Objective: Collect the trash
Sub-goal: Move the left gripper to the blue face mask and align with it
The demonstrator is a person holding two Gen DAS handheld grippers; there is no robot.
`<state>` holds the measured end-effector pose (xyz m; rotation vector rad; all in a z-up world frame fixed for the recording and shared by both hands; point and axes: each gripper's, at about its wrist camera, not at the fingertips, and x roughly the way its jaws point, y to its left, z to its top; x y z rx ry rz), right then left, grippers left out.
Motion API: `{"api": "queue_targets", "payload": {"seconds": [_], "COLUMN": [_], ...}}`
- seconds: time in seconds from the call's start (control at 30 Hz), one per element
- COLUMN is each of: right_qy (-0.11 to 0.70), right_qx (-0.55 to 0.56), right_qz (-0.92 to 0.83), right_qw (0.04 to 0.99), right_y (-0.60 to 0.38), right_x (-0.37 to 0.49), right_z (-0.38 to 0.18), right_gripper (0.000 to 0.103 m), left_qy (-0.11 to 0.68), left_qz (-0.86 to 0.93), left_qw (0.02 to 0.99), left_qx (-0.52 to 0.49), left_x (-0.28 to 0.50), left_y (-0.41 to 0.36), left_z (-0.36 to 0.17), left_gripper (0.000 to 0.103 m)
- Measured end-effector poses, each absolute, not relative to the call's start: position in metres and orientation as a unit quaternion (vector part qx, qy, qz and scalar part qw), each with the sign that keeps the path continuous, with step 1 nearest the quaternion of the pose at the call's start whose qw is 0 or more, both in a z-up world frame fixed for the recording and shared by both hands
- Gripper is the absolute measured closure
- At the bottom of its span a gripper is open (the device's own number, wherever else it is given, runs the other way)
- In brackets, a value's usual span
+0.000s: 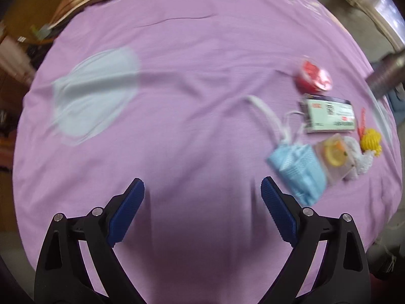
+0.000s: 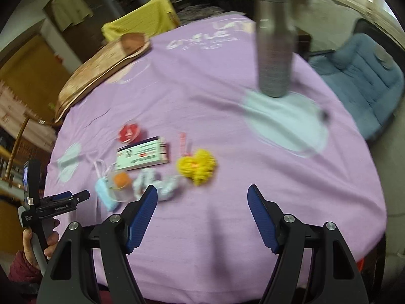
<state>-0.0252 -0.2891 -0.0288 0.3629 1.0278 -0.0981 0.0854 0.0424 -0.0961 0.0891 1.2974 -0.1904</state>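
A cluster of trash lies on the purple tablecloth. It holds a blue face mask, a clear packet with a lemon slice, a crumpled white tissue, a yellow knitted piece, a printed box and a red lid. My left gripper hangs open over bare cloth, left of the mask. My right gripper is open and empty. Its left finger overlaps the tissue, and the yellow piece lies just beyond the gap.
A tall metal bottle stands at the far right on a pale printed patch. A brown cushion lies at the back left edge. A blue chair stands beside the table. A hand holds the left gripper.
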Motion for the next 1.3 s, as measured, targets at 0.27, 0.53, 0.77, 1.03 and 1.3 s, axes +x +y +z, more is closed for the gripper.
{"api": "queue_targets", "payload": {"seconds": [0.27,0.53,0.77,1.03,1.3], "right_qy": [0.493,0.479,0.468,0.467,0.485], "right_qx": [0.132,0.172,0.195,0.201,0.158], "right_qz": [0.003,-0.086,-0.145,-0.135,-0.044], "right_qw": [0.860,0.856,0.849,0.850,0.859], "right_y": [-0.250,-0.295,-0.322,-0.322,-0.274], "right_x": [-0.011,-0.058,-0.092,-0.087,-0.041], "right_z": [-0.022,-0.017,-0.015,-0.019,-0.023], "right_gripper": [0.030,0.030,0.030,0.030,0.030], "left_qy": [0.600,0.600,0.607,0.606,0.602], "left_qz": [-0.108,-0.196,-0.213,-0.161,-0.097], "left_qw": [0.792,0.770,0.759,0.774,0.792], "left_qx": [0.014,0.085,0.103,0.088,0.033], "left_x": [0.069,0.071,0.085,0.097,0.086], "left_y": [0.050,-0.038,-0.068,-0.032,0.044], "left_z": [-0.083,-0.100,-0.119,-0.117,-0.094], "left_gripper": [0.013,0.013,0.011,0.011,0.011]}}
